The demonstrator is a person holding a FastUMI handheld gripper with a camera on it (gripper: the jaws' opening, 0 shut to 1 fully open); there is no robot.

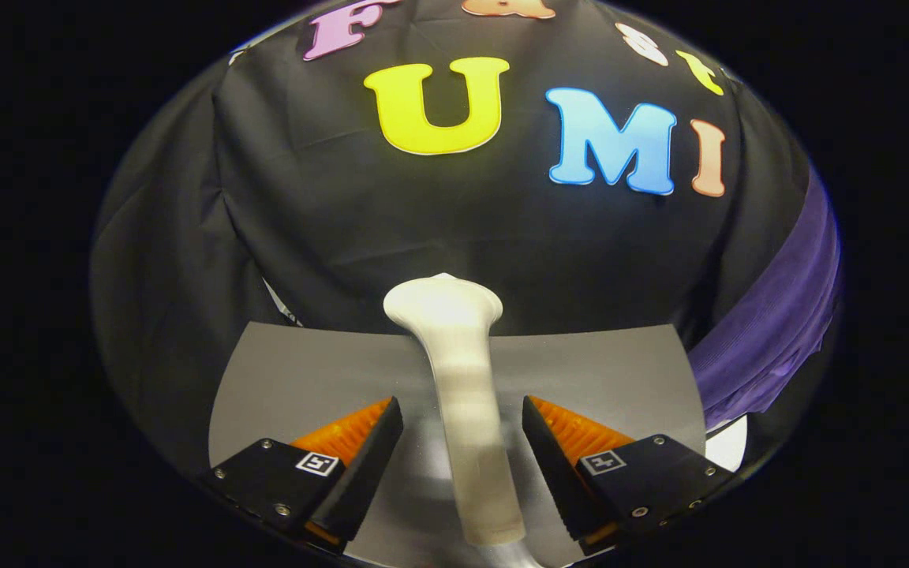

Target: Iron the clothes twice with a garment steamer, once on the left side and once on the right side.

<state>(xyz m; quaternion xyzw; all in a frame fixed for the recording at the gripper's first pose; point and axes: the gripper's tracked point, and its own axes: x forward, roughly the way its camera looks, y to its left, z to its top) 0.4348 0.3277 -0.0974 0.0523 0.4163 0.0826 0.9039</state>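
— Two fingers of the gripper (462, 442) stand apart, one on each side of the white garment steamer (462, 379). Are they holding it?

— Not yet, I think. I can see a gap on both sides of the handle, so the fingers are open around it, not pressing.

— Where is the steamer?

— It lies on the grey table (297, 371), its handle between the fingers and its wide head pointing far away, near the black cloth wall (439, 229).

— And the clothes?

— A purple garment (778, 315) hangs far off to the right, well apart from the steamer.

— What could go wrong?

— The handle looks smooth and round. If the fingers close too low or crooked, it could twist or slip out — then the head would tip. And the garment is off to the side, so a loose hold might let the steamer swing on the way there.
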